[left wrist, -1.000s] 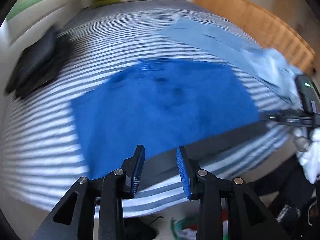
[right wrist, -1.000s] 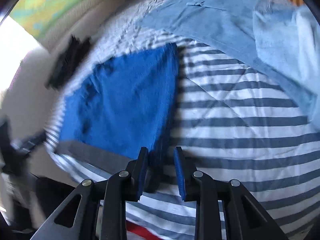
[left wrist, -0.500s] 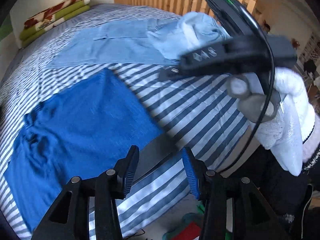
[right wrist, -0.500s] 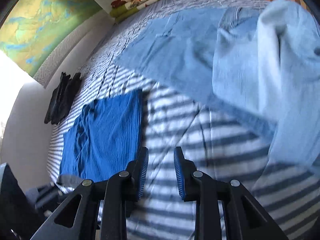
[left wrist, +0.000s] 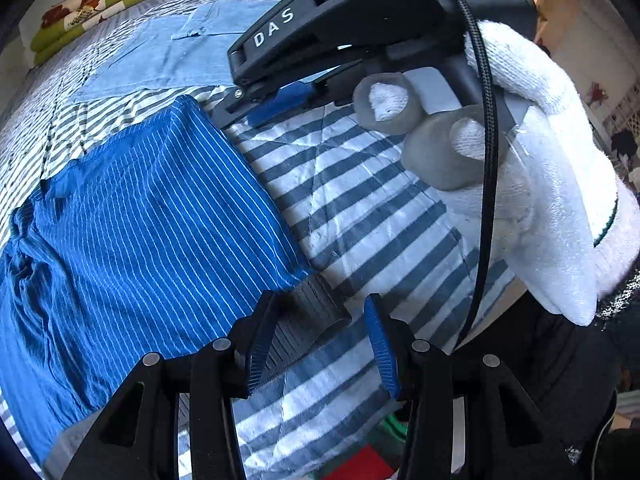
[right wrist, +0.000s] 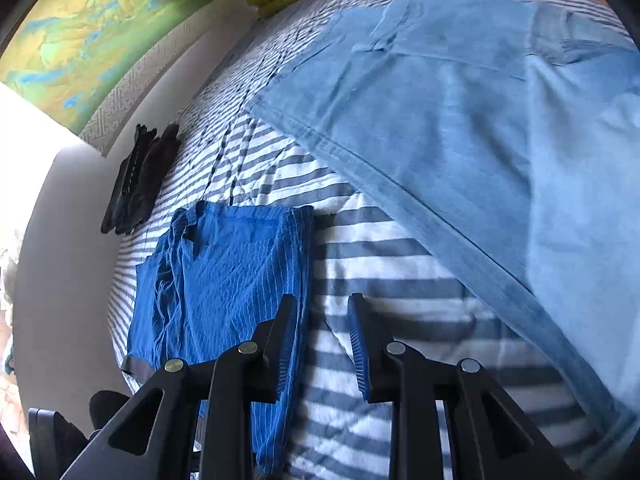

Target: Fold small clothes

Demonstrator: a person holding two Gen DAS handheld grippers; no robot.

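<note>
A blue pinstriped garment (left wrist: 152, 232) lies flat on the striped bedspread (left wrist: 360, 208), with a grey waistband (left wrist: 316, 312) at its near edge. My left gripper (left wrist: 316, 344) hangs open just above the garment's near right corner and holds nothing. A white-gloved hand (left wrist: 540, 168) holds my right gripper (left wrist: 236, 108) at the garment's far right corner. In the right wrist view the right gripper (right wrist: 323, 344) is open, its left finger over the right edge of the garment (right wrist: 224, 280), with nothing between the pads.
A large light blue garment (right wrist: 480, 128) is spread over the far right of the bed. Dark clothes (right wrist: 140, 176) lie by the wall on the left. Folded green and patterned bedding (left wrist: 100, 4) is stacked at the head. The bed edge is just below my left gripper.
Both grippers have swung down and closer to the bed. The left one now hangs at the blue garment's near right corner and the right one at its far right corner. Both jaws stay apart.
</note>
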